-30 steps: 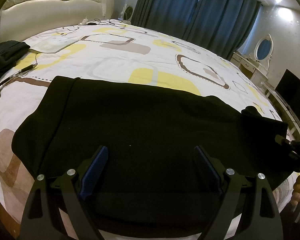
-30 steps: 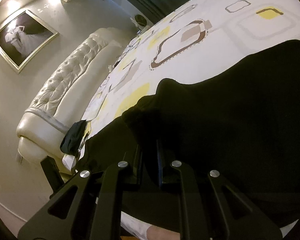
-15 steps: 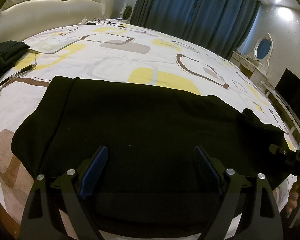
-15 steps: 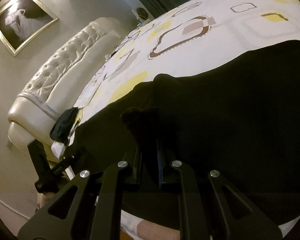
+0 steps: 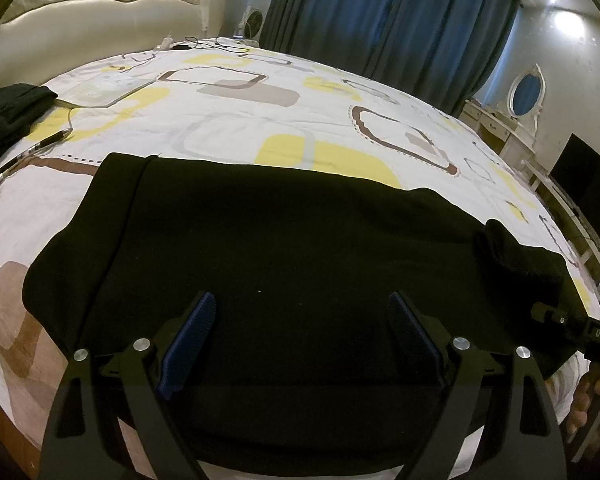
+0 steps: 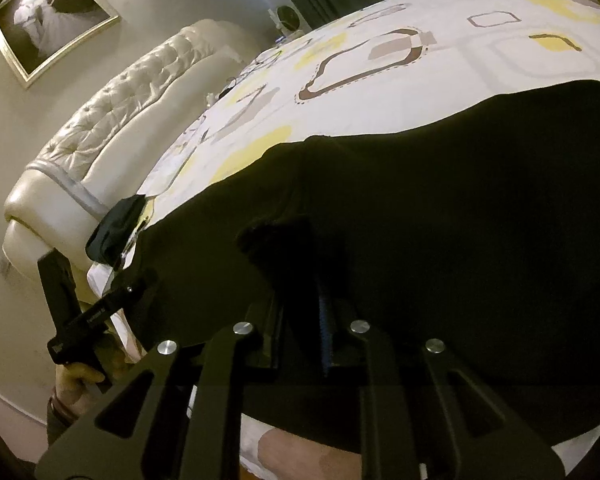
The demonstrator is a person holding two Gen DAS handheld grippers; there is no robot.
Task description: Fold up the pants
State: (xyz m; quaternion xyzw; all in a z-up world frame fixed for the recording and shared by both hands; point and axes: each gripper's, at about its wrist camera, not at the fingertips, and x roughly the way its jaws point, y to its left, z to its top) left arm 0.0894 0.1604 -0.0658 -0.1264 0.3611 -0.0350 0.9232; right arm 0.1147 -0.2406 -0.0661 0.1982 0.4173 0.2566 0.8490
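Black pants (image 5: 284, 248) lie spread across the near part of a patterned bed sheet (image 5: 236, 120). My left gripper (image 5: 300, 332) is open, its blue-padded fingers wide apart just above the pants' near middle. My right gripper (image 6: 300, 280) is shut on a bunched fold of the pants (image 6: 440, 216) and holds it slightly raised. That raised fold shows at the right in the left wrist view (image 5: 512, 252), with the right gripper's body (image 5: 572, 324) beside it. The left gripper's body (image 6: 88, 312) shows at the left in the right wrist view.
A tufted cream headboard (image 5: 100, 28) stands at the far left. A dark folded garment (image 5: 8, 108), a pen (image 5: 48, 142) and a cable lie on the sheet's left side. Blue curtains (image 5: 380, 28), a white dresser with mirror (image 5: 516, 120) and a dark screen (image 5: 588, 188) stand behind and right.
My right gripper has carried the pinched fold lower and leftward, so the raised bunch at the right flattened and the left gripper came into its view. The left gripper stayed still and open.
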